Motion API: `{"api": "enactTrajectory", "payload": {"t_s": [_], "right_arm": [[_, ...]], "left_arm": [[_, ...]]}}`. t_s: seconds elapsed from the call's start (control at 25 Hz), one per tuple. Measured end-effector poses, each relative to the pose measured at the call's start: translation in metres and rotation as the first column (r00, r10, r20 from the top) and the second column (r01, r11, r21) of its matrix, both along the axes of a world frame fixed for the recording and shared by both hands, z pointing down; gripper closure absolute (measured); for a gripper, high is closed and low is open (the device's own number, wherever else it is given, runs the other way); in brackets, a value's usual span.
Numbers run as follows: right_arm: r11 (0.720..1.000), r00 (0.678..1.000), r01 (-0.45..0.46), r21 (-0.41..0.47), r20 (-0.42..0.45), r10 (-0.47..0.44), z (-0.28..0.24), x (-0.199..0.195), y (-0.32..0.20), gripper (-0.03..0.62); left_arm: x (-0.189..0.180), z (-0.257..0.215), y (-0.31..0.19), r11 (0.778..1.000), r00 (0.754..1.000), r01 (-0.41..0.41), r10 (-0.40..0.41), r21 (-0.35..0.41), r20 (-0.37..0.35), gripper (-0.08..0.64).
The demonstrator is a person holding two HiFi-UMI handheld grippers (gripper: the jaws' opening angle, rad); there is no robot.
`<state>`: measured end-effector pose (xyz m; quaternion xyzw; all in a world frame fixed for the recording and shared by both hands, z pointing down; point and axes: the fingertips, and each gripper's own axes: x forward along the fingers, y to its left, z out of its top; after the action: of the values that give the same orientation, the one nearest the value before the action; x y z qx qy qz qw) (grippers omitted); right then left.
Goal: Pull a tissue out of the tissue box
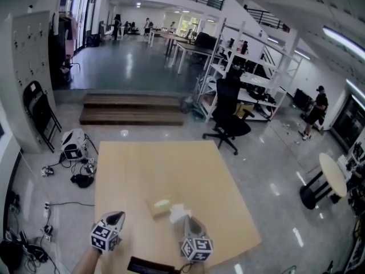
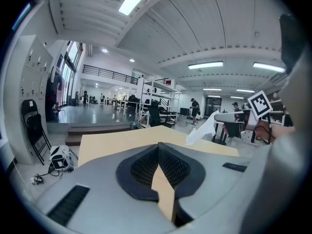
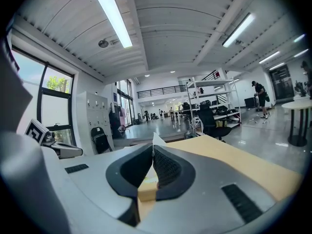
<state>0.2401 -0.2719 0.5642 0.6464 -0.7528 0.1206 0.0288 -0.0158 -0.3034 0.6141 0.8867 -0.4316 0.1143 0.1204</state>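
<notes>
A small tan tissue box (image 1: 159,205) lies on the wooden table (image 1: 171,164), near its front edge. My right gripper (image 1: 188,218) sits just right of the box, shut on a white tissue (image 1: 178,212). In the right gripper view the tissue's edge (image 3: 156,140) pokes up between the closed pads (image 3: 168,167), and the box (image 3: 147,188) shows below them. The left gripper view shows the tissue (image 2: 204,128) hanging from the right gripper (image 2: 224,117) above the table. My left gripper (image 1: 118,214) is left of the box; its jaws (image 2: 159,146) meet at the tips with nothing between them.
A flat black device (image 1: 149,265) lies at the table's front edge between my hands. A black office chair (image 1: 231,119) stands beyond the far right corner. Cables and gear (image 1: 77,153) lie on the floor to the left. A round white table (image 1: 333,173) is at the right.
</notes>
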Motion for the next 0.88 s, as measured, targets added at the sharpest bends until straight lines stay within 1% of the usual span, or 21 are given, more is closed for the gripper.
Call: {"api": "enactTrajectory", "payload": {"t_s": [0.08, 0.24, 0.6, 0.88], "right_arm": [[1.000, 1.000, -0.011, 0.001, -0.001, 0.011, 0.001, 0.000, 0.011, 0.588], [1.000, 0.999, -0.029, -0.004, -0.015, 0.029, 0.005, 0.000, 0.032, 0.588], [0.998, 0.999, -0.053, 0.016, 0.004, 0.053, 0.000, -0.016, 0.079, 0.588], [0.997, 0.997, -0.070, 0.035, 0.017, 0.070, -0.003, -0.028, 0.107, 0.588]], "left_arm": [[-0.001, -0.004, 0.004, 1.000, 1.000, -0.003, 0.003, 0.004, -0.017, 0.554], [-0.002, -0.006, 0.009, 1.000, 1.000, -0.004, 0.004, 0.014, -0.021, 0.554], [-0.010, -0.013, 0.029, 0.999, 0.999, -0.022, 0.023, 0.039, -0.023, 0.554], [-0.020, -0.015, 0.053, 0.999, 0.999, -0.035, 0.036, 0.041, -0.026, 0.554]]}}
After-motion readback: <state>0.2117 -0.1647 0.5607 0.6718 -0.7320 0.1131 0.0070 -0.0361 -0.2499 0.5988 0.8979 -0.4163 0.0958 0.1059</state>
